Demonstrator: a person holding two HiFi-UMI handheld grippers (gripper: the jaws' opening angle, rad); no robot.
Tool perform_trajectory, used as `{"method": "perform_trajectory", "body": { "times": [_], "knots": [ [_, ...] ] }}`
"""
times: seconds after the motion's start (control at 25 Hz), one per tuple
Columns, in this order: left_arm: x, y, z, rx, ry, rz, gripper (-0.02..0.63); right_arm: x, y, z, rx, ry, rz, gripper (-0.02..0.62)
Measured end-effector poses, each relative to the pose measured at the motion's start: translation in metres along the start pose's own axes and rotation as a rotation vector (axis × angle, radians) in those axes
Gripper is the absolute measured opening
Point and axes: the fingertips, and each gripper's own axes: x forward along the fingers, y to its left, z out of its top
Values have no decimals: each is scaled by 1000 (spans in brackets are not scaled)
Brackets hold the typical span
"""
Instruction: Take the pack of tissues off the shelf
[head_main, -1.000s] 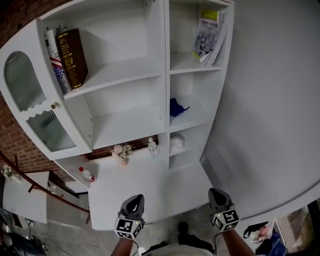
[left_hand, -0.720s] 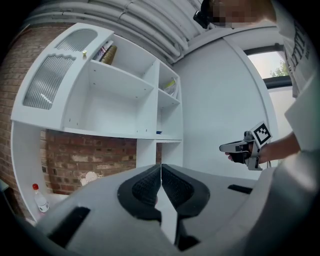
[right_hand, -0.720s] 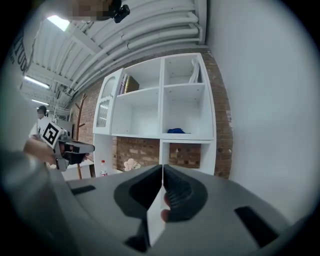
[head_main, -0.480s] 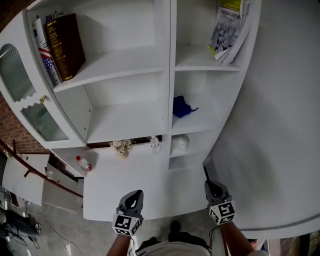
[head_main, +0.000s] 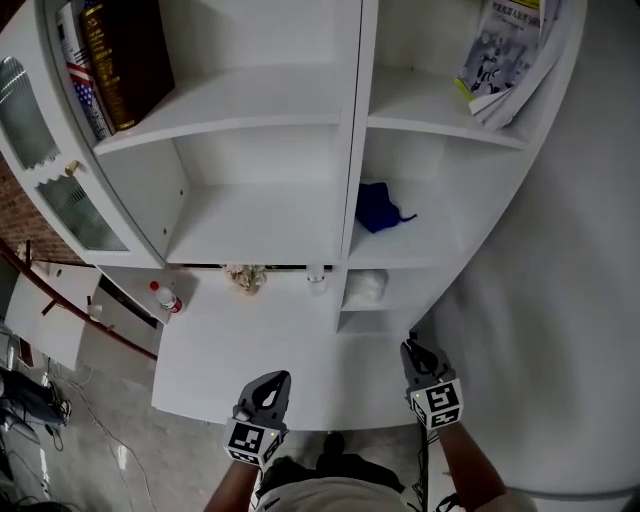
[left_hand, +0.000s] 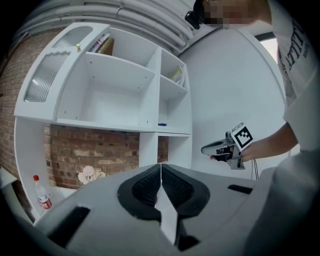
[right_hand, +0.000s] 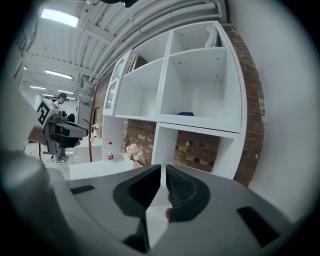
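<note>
A white pack of tissues (head_main: 363, 288) lies in the lowest right compartment of the white shelf unit (head_main: 350, 150), in the head view. My right gripper (head_main: 411, 349) is shut and holds nothing; it is below and to the right of that compartment, well short of the pack. My left gripper (head_main: 271, 381) hangs in front of the white counter (head_main: 250, 340), also shut and holding nothing. In the left gripper view the jaws (left_hand: 161, 168) meet in a thin line. In the right gripper view the jaws (right_hand: 164, 171) are closed too. Neither gripper view shows the pack clearly.
A blue cloth (head_main: 378, 208) lies one compartment above the tissues. Books (head_main: 110, 60) stand top left, magazines (head_main: 510, 55) top right. On the counter are a flower pot (head_main: 245, 277), a small bottle (head_main: 317, 275) and a red-capped bottle (head_main: 165, 297). A white wall (head_main: 560, 300) bounds the right.
The shelf has come nearer and larger in the head view. Both grippers have moved up towards it, the right one closer to the lower right compartments. Both stay shut.
</note>
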Motion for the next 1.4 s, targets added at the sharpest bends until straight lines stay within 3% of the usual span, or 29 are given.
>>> {"method": "perform_trajectory", "body": {
  "times": [0.4,0.52,0.84,1.2,1.4],
  "knots": [
    [17,-3,-5,-16,15,36,26,55,-10,-12,-57,55,82,34],
    [20,-1,-8,-5,26,29,26,70,-11,-15,-73,74,88,87],
    [28,9,-18,-14,44,-1,26,116,3,-6,-166,113,133,117],
    [30,35,-30,-44,77,-9,25,181,1,-26,-265,250,145,230],
    [32,49,-36,-63,81,-4,26,208,1,-44,-301,335,174,245]
  ]
}}
